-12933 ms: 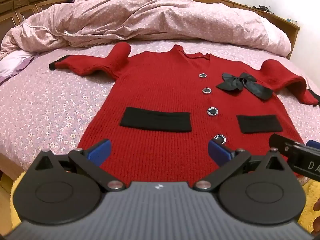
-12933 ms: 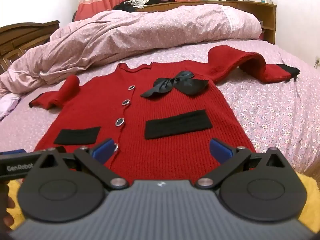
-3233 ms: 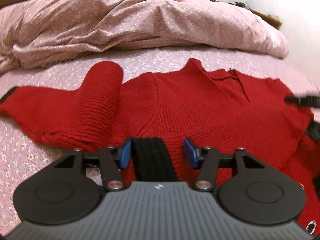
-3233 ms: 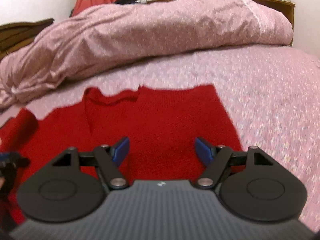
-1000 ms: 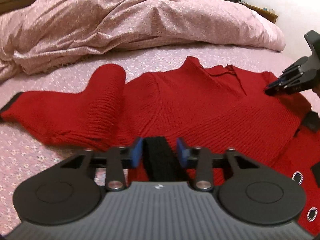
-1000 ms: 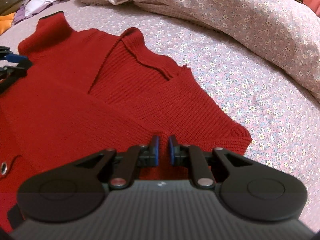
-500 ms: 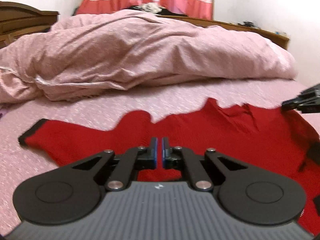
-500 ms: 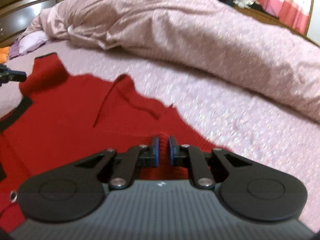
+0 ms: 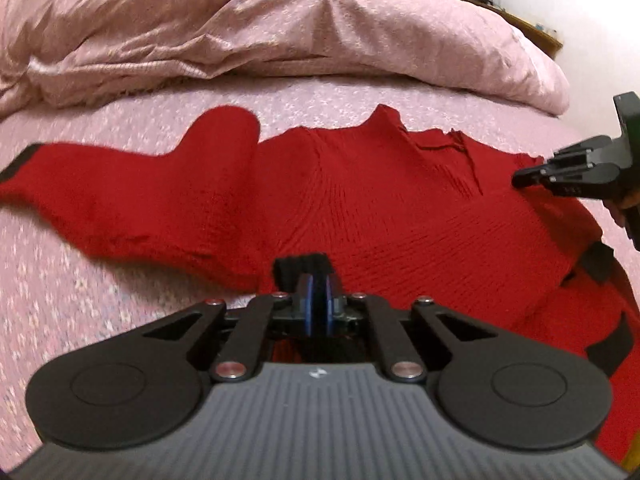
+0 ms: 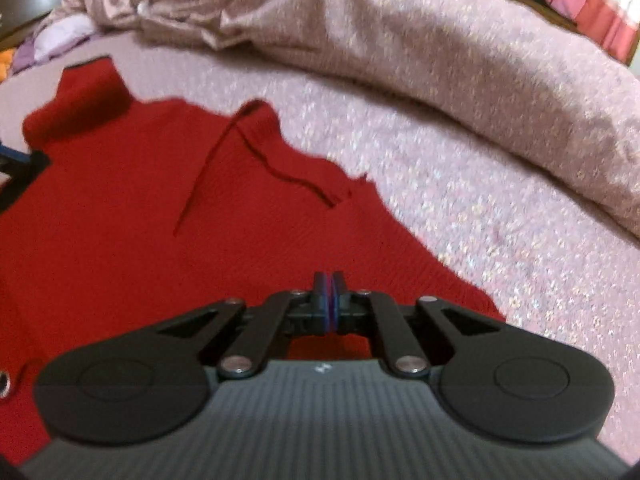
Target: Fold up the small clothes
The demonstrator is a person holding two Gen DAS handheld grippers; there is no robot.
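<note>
Both grippers are clamped on the red knit cardigan (image 9: 380,200), which is spread back-up across the bed (image 9: 100,300). Its long axis runs sleeve to sleeve across the bed. The left gripper (image 9: 316,300) is pinched on a black cuff (image 9: 302,266) near the left sleeve (image 9: 120,196); the right gripper (image 10: 330,304) is shut on the right-hand edge. No legible writing is seen.
</note>
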